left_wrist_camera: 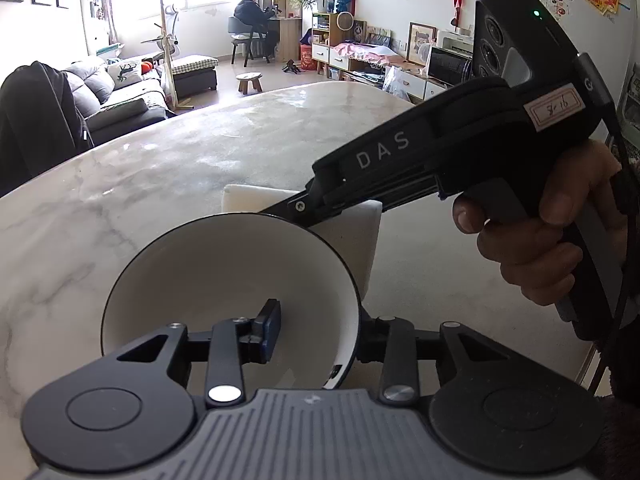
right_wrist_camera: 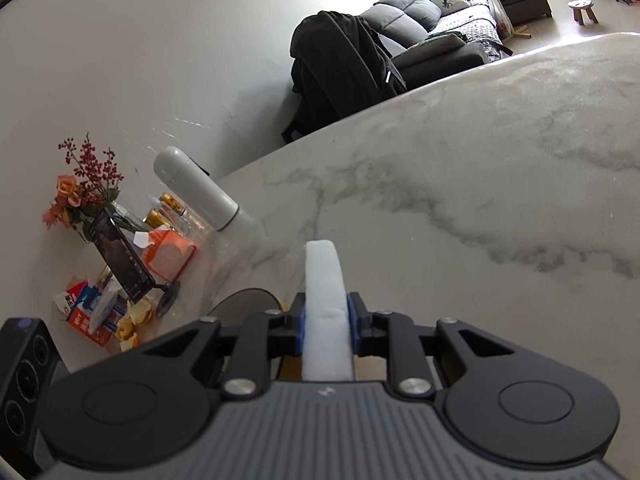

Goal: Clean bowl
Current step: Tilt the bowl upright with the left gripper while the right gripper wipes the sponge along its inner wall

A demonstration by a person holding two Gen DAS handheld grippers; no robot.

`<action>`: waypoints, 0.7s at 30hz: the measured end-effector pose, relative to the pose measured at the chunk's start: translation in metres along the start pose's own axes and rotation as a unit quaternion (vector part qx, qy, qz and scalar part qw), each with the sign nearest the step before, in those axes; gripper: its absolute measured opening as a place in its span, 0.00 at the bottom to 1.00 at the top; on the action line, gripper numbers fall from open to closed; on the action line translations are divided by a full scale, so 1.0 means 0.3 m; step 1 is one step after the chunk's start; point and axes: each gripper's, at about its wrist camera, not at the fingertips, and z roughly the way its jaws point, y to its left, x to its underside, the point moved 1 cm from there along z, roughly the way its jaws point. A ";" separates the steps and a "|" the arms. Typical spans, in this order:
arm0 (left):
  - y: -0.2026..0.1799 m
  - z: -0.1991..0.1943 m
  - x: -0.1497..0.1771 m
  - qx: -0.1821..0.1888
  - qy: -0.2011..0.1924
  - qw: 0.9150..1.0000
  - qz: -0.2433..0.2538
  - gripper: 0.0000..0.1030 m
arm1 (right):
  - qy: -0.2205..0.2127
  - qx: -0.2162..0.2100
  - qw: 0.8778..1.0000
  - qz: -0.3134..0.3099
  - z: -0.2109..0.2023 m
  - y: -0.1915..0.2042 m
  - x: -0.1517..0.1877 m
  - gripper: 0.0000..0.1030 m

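Where the bowl sits, left wrist view: the bowl [left_wrist_camera: 208, 272], white inside with a dark rim, stands on the marble table [left_wrist_camera: 160, 168], right at the tip of the left claw [left_wrist_camera: 320, 336].
Left claw: it straddles the near right part of the bowl's rim, with one finger and its blue pad inside the bowl and the other outside the wall.
Left claw state: the jaws stand apart; a gap shows between the inner pad and the bowl's wall, so the rim lies between the pads without being pinched.
Right claw, same view: the right claw [left_wrist_camera: 300, 206] reaches in from the right, above the bowl's far rim, carried by a hand [left_wrist_camera: 540, 232] on its grip.
Sponge: the white sponge [left_wrist_camera: 352, 248] is just behind the bowl on its far right side; the rim hides its lower edge, so contact cannot be told.
Right wrist view, claw: the right claw [right_wrist_camera: 326, 320] is clamped on the sponge [right_wrist_camera: 324, 280], with a blue pad pressed to each flat side.
Sponge, this view: it stands on edge between the pads and sticks out forward over the table [right_wrist_camera: 440, 200].
Bowl, this view: a dark rounded shape sits low, left of the claw's fingers; I cannot tell whether it is the bowl.
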 end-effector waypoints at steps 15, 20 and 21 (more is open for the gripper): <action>-0.005 -0.006 0.004 -0.013 0.005 1.000 -0.005 0.43 | -0.020 -0.007 1.000 -0.014 -0.039 0.029 -0.018 0.22; 0.001 -0.044 -0.001 -0.033 -0.004 0.999 -0.009 0.59 | -0.012 -0.004 1.000 -0.006 -0.031 0.012 -0.007 0.22; 0.004 -0.052 -0.003 -0.037 -0.005 0.999 -0.010 0.64 | -0.012 -0.004 1.000 -0.006 -0.031 0.011 -0.007 0.22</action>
